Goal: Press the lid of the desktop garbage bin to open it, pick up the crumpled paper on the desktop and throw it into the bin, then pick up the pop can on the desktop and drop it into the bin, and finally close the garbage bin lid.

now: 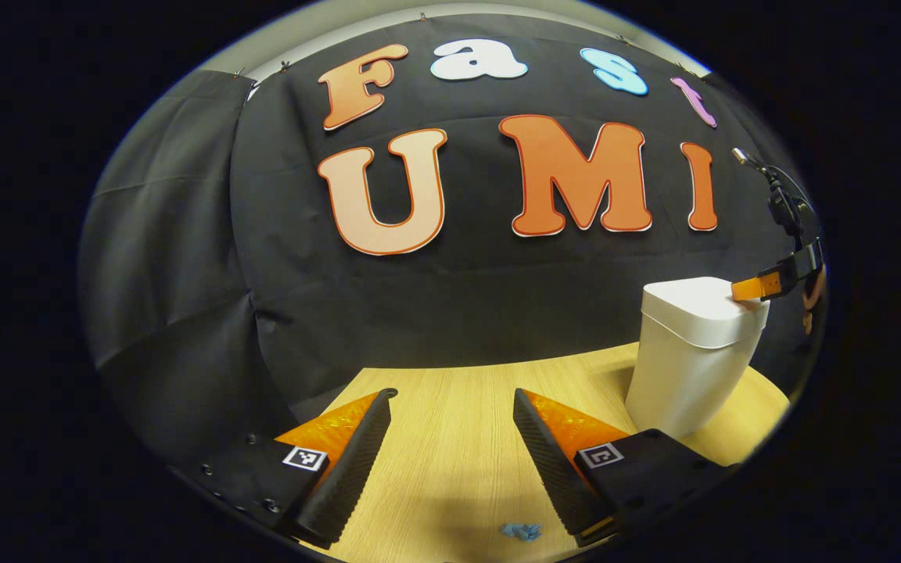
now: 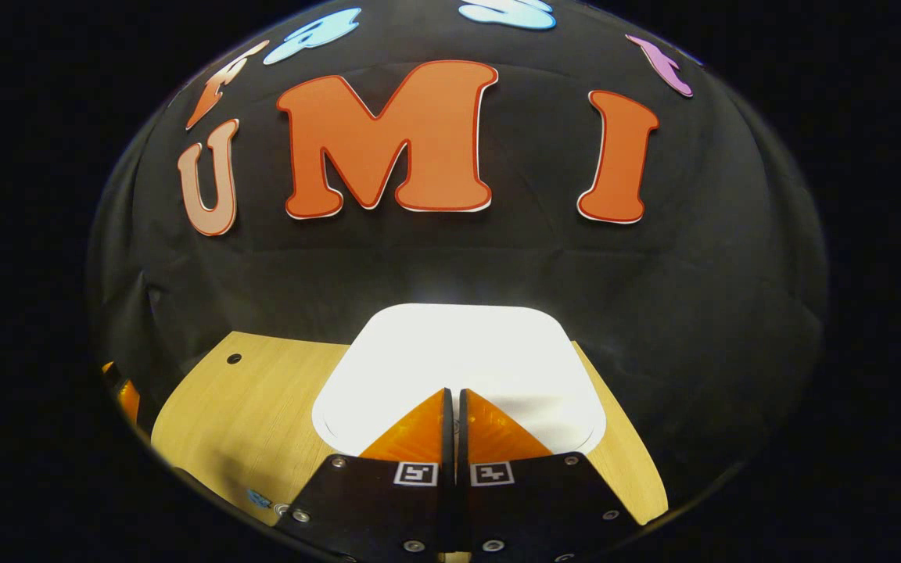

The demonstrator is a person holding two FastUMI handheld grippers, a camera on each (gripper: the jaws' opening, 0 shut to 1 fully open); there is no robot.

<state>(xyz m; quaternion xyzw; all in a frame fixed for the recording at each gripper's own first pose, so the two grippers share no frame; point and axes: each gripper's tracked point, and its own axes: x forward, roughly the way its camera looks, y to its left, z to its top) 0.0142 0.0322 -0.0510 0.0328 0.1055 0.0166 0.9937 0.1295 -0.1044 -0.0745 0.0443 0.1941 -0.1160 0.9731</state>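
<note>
The right claw (image 2: pixel 451 395), fingers pressed together and holding nothing, sits with its tips on the near part of the bin's lid (image 2: pixel 458 352), which lies flat and closed directly beneath it. The bin (image 1: pixel 685 360) stands toward the counter's (image 1: pixel 450 438) right edge. The left claw (image 1: pixel 450 399) is spread wide and empty over bare counter, the blue crumpled paper (image 1: pixel 521 532) just below and between its fingers. A downward press falls to the right claw.
</note>
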